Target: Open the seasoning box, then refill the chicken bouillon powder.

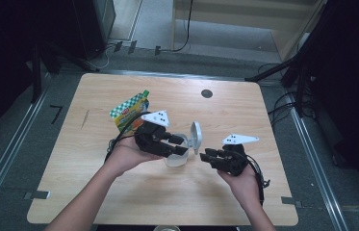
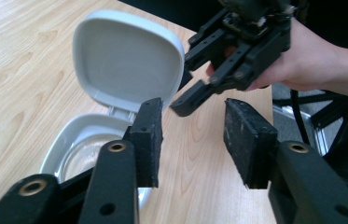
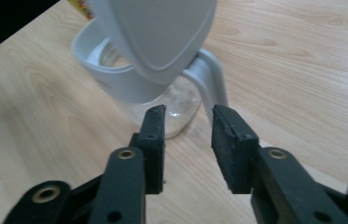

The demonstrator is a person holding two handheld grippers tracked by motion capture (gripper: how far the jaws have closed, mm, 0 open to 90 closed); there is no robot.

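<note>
Clear glass jar with white hinged plastic lid [image 1: 179, 153] sits mid-table, lid [image 1: 196, 137] already flipped up. Left gripper [image 1: 181, 145] released, jaws straddling the jar's rim without pressing. Right gripper [image 1: 205, 156] released beside the lid, empty. Green-checked snack pouch [image 1: 129, 111] behind the jar looks untouched; filling likely remains.

We see a smooth white plastic container [image 2: 115, 88] with a clear base, before rough matt black jaws, on a pale wood-grain worktop [image 2: 13, 84].
</note>
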